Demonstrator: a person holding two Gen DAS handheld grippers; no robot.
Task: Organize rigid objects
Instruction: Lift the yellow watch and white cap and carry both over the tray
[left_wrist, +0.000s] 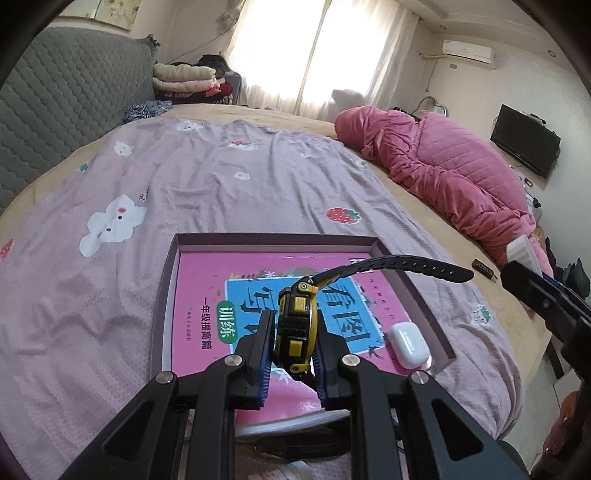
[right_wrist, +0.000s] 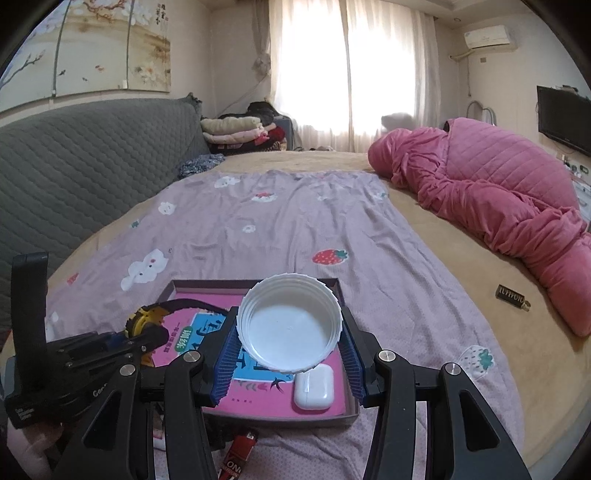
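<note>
Mid-delivery, by the look of it: both loads held above the tray (left_wrist: 166, 295). Left gripper (left_wrist: 293, 354) clamped tight on the watch (left_wrist: 297, 325), over the book (left_wrist: 207, 280) in the tray. Right gripper (right_wrist: 290, 345) half-wide, pinching the lid (right_wrist: 290, 326) above the earbud case (right_wrist: 314, 386). Next: lower onto bare book, clear of the case, then release.

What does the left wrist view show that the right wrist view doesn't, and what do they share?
Only the left wrist view: the watch's yellow buttons and its long black strap, clamped in the left gripper.

Only the right wrist view: the white lid held in the right gripper, and a red lighter below the tray.

Both: the tray with the pink book, the white earbud case, and the dark tag on the bed.
</note>
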